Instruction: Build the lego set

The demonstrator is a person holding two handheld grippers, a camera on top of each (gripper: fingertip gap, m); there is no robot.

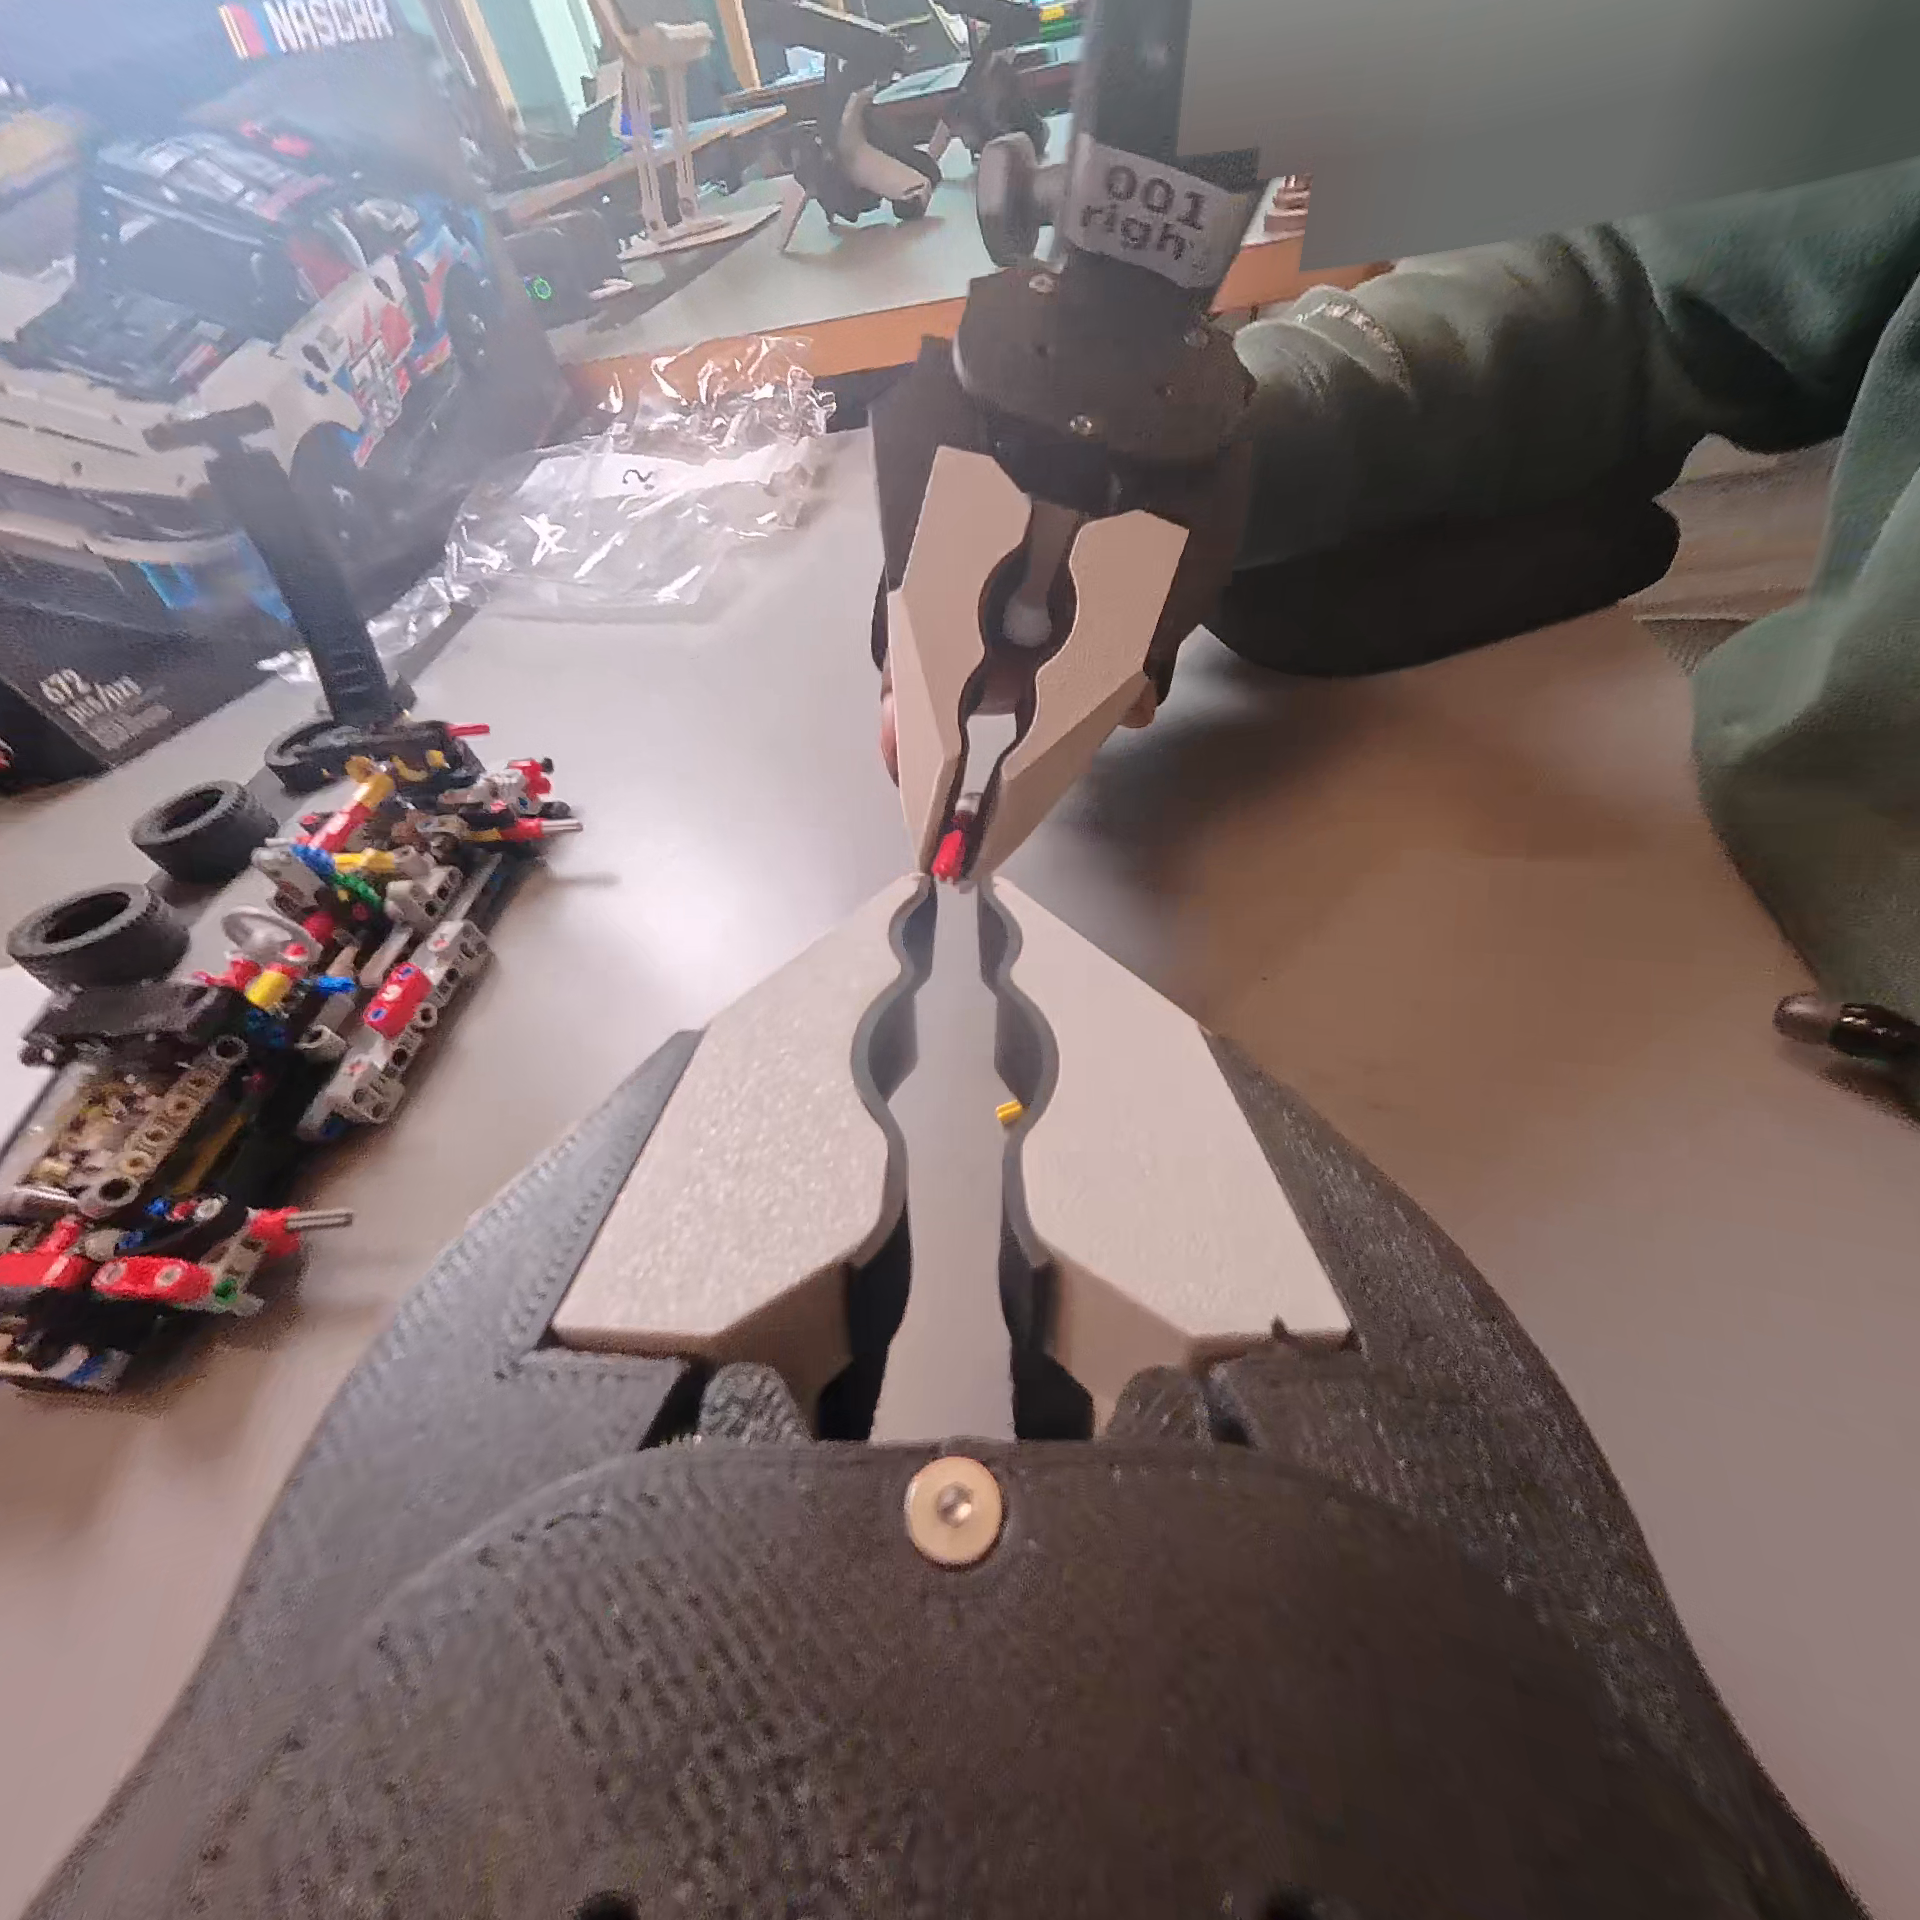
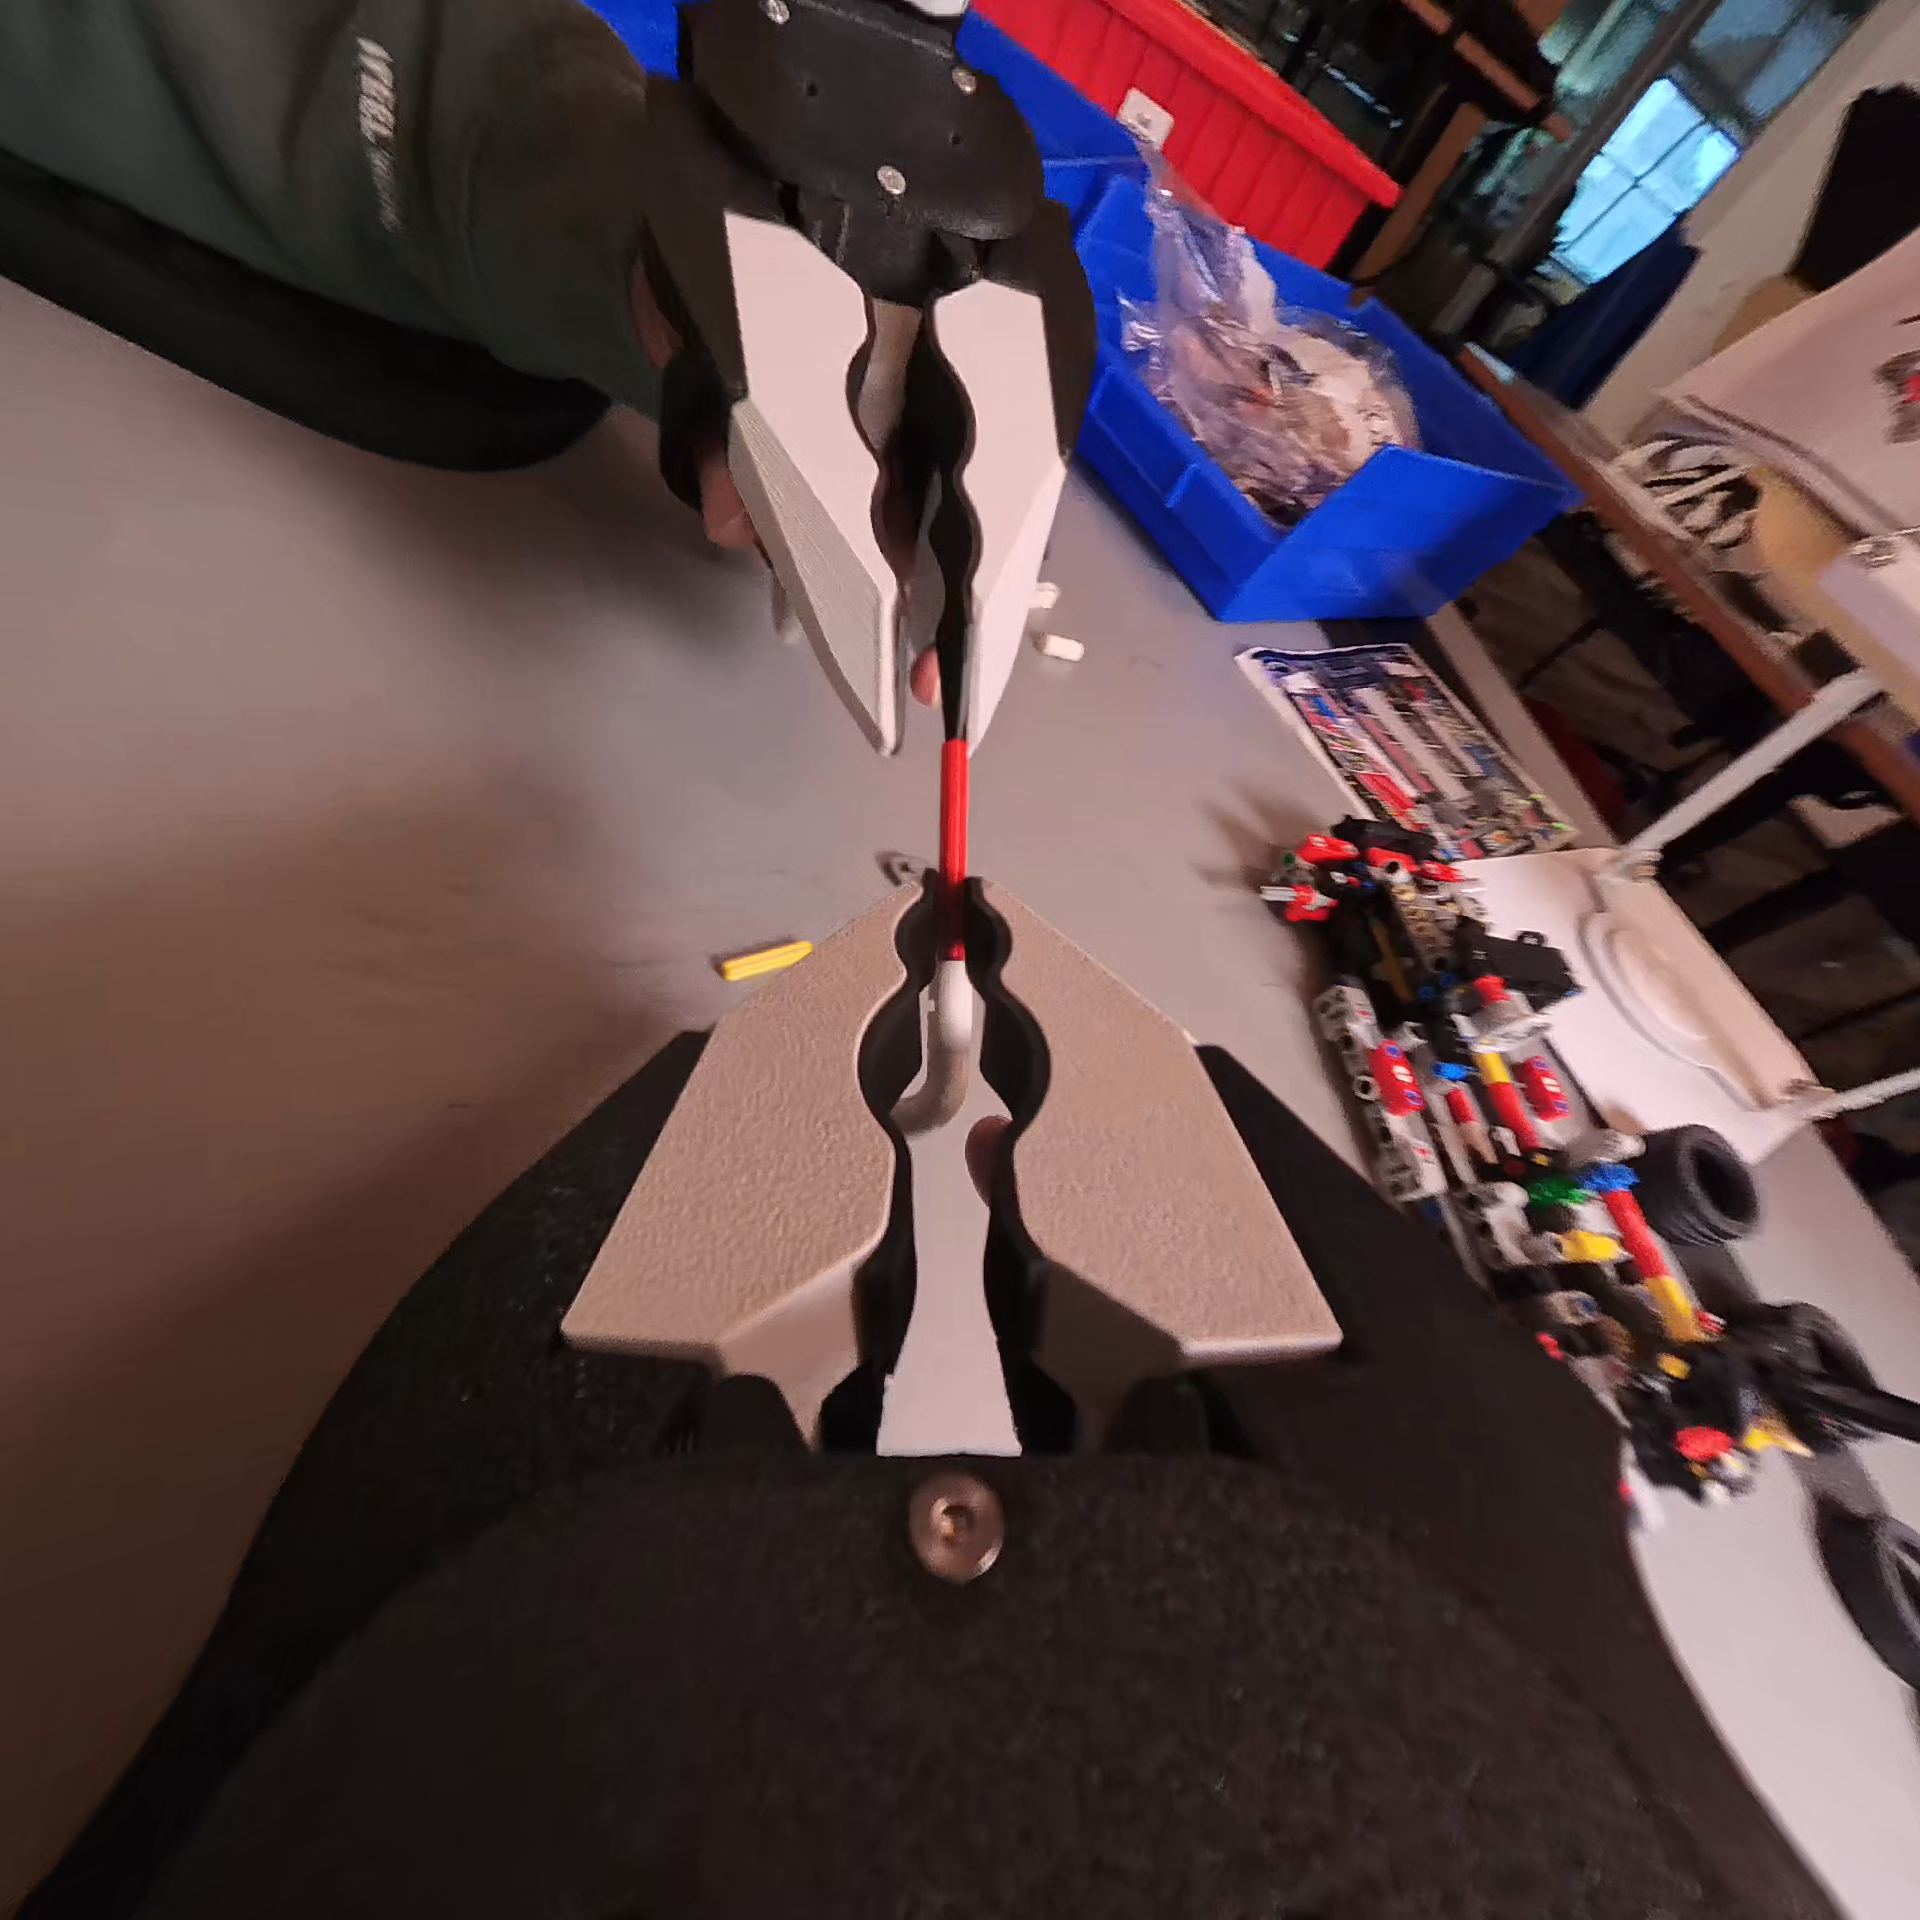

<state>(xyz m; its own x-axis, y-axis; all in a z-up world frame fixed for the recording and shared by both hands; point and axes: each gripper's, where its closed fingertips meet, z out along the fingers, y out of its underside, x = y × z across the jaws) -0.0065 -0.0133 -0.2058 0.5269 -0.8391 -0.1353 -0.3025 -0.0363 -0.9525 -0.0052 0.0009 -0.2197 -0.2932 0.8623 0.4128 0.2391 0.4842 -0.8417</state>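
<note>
The right tool (image 2: 948, 894), nearest the lens, is seen clamped on a red axle (image 2: 953, 821). Both dark pads are pressed to its near end, where a white curved piece (image 2: 954, 1008) is lodged behind the tips. The axle's long axis is directed straight ahead of this tool to the left tool (image 1: 954, 883), met tip to tip. A narrow gap is shown between the left tool's fingers, and the axle's far end is found at it, not gripped from both sides. A yellow piece (image 2: 767, 960) is seen on the bench (image 2: 416, 779) just left of the right tool, and a partly built model (image 2: 1455, 1039) well to its right.
</note>
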